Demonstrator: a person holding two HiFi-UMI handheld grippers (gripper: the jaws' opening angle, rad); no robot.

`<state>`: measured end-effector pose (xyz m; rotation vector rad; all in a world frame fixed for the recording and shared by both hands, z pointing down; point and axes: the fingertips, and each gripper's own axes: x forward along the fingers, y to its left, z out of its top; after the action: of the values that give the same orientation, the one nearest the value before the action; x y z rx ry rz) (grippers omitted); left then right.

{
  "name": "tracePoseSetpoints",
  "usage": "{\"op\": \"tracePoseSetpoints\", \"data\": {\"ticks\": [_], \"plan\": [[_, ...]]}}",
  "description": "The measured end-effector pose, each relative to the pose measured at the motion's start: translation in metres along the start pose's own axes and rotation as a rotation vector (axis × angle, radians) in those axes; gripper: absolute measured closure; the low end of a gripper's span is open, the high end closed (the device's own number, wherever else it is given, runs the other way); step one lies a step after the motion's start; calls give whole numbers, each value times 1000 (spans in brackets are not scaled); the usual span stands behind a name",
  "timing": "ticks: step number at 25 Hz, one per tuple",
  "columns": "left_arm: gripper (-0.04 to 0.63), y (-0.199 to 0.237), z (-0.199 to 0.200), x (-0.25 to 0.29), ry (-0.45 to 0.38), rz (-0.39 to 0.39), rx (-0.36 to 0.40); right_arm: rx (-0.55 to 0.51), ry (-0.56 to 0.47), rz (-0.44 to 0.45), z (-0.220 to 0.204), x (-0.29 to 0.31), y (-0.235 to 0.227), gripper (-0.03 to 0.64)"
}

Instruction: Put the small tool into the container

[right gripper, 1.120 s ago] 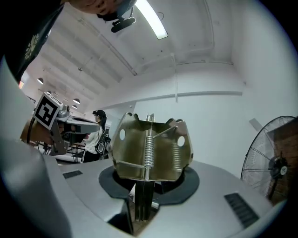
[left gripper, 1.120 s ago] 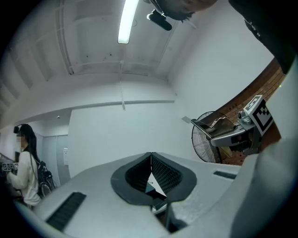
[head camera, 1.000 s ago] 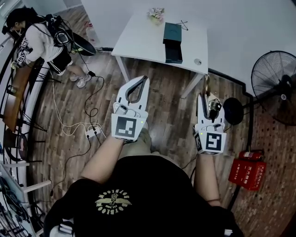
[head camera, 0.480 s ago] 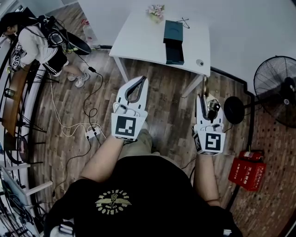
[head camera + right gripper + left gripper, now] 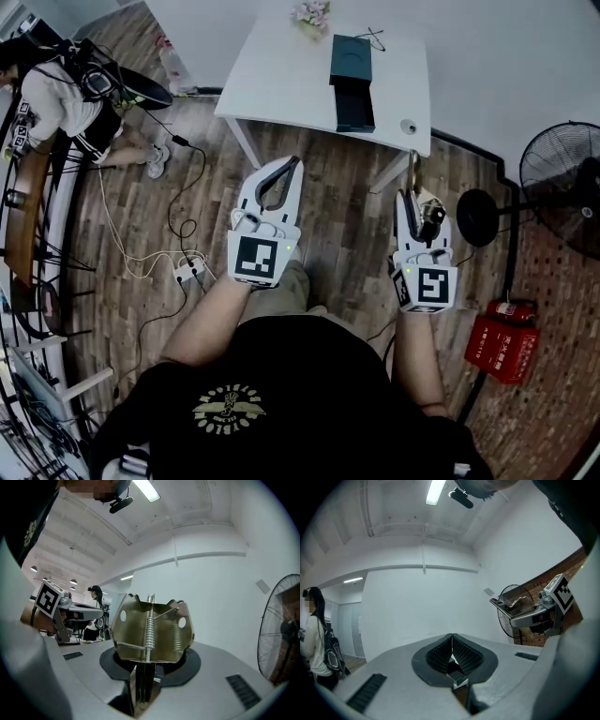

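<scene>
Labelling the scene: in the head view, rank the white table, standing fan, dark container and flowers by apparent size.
1. white table
2. standing fan, partly cropped
3. dark container
4. flowers

Nothing reads clearly: yellow characters on the red box [image 5: 502, 349] and the shirt emblem [image 5: 225, 409] are too small

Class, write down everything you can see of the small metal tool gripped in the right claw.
The small tool is brass-coloured sheet metal folded into two wings, with scalloped outer edges and a round hole near each outer corner. A silvery coil spring runs along its central pin, and a second sits on the right wing. It juts straight out of the right claw, its narrow end pinched between the pads. Nothing else touches it, and it is held in the air.
</scene>
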<state>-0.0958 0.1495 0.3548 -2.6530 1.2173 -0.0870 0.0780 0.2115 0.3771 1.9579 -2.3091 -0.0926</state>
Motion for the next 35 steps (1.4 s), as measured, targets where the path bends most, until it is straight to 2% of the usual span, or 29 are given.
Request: {"op": "tracePoseSetpoints", "data": {"ticks": [14, 22, 31, 35], "plan": [[586, 26, -28, 40, 43, -17, -18, 36, 46, 10, -22, 60, -16, 508], [586, 40, -31, 58, 39, -46, 11, 53, 37, 16, -20, 86, -11, 508], [586, 68, -46, 90, 53, -70, 0, 59, 51, 6, -23, 125, -11, 508], [586, 77, -46, 105, 53, -97, -2, 34, 39, -7, -7, 141, -14, 508]]}}
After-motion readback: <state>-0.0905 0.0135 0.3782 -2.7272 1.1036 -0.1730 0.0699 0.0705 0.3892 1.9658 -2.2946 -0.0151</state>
